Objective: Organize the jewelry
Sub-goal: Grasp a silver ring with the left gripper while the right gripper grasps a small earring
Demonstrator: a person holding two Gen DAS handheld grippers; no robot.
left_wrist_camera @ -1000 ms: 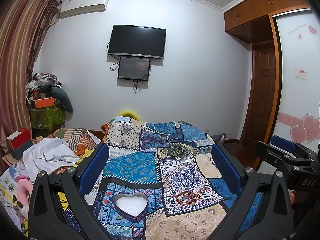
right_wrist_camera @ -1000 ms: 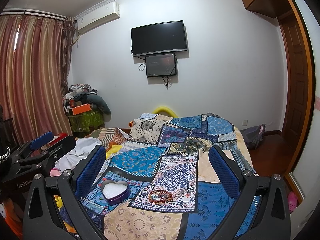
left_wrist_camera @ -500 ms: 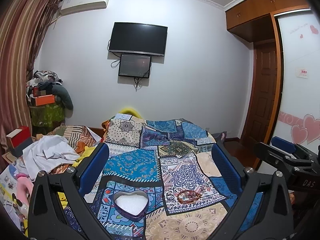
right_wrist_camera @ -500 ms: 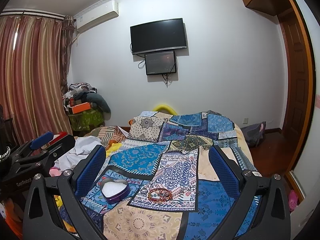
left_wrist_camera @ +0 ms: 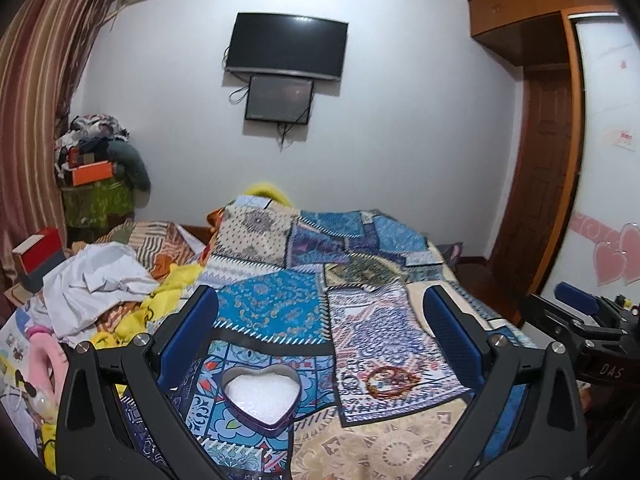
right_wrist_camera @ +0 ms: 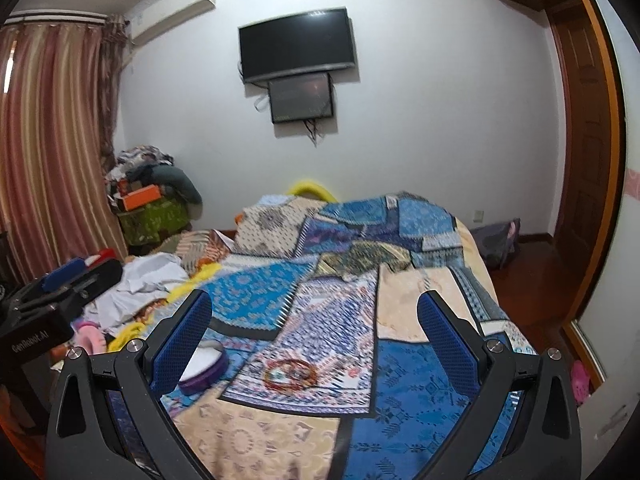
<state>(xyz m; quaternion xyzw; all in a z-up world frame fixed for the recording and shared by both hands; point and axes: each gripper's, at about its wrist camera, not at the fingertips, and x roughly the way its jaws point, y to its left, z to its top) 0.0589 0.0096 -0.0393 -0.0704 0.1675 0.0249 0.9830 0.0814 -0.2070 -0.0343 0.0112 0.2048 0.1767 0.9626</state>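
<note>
Both the left gripper (left_wrist_camera: 320, 336) and right gripper (right_wrist_camera: 314, 334) hover with jaws spread wide, holding nothing. Below them on the patchwork-quilted bed (left_wrist_camera: 280, 304), a purple heart-shaped tin with white lining (left_wrist_camera: 261, 394) sits just left of a tangled pile of beaded bracelets (left_wrist_camera: 390, 378). Beyond, a black wall-mounted television (left_wrist_camera: 286, 46) hangs.

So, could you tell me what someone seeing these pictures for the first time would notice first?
Probably the bright patchwork bedspread filling the middle of both views. On it lie an open heart-shaped tin with white lining and, to its right, a small pile of reddish bracelets. Both grippers, left and right, hang open and empty above them.
</note>
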